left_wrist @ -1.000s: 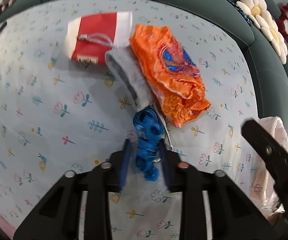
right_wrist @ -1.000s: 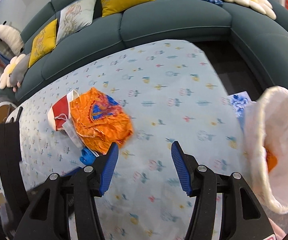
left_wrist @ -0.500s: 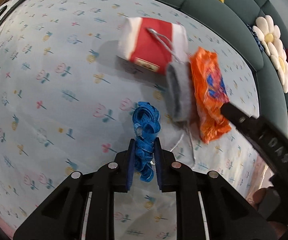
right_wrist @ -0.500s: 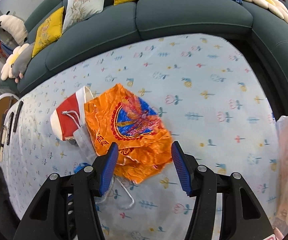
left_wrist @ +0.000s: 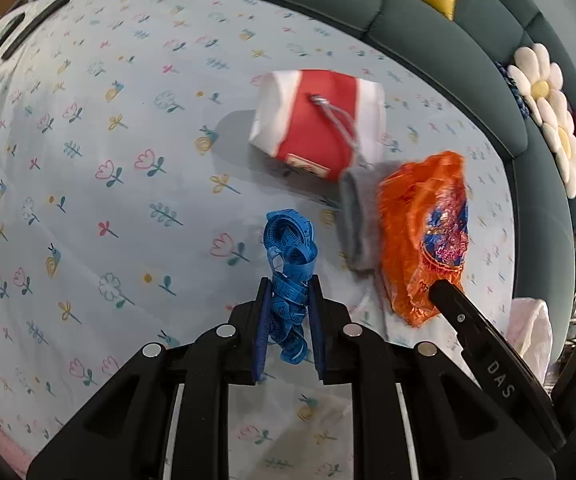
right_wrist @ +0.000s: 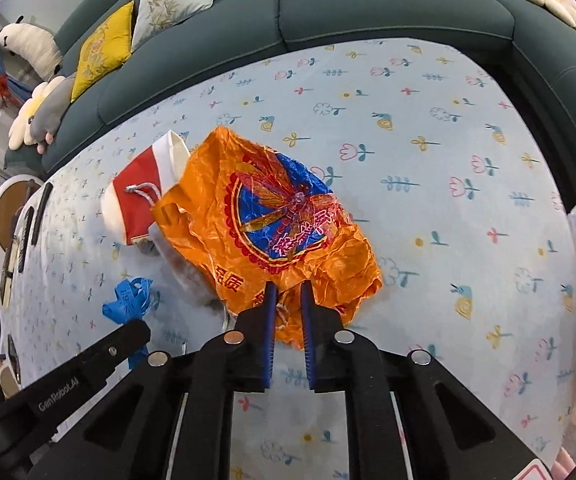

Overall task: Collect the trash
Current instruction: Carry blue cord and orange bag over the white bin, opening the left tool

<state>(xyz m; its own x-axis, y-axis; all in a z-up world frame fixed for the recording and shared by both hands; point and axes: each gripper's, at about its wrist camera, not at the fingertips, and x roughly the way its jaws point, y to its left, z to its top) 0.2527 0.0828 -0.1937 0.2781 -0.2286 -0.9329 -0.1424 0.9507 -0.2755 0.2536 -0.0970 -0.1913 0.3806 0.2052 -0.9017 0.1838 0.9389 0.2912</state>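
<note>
Two hand-held grippers pinch crinkled orange plastic bag (right_wrist: 271,232), coiled blue tape (left_wrist: 290,256).

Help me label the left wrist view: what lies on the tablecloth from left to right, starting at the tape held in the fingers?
blue measuring tape in the left gripper → grey pouch → orange plastic bag → right gripper's finger → pale trash bag.
</note>
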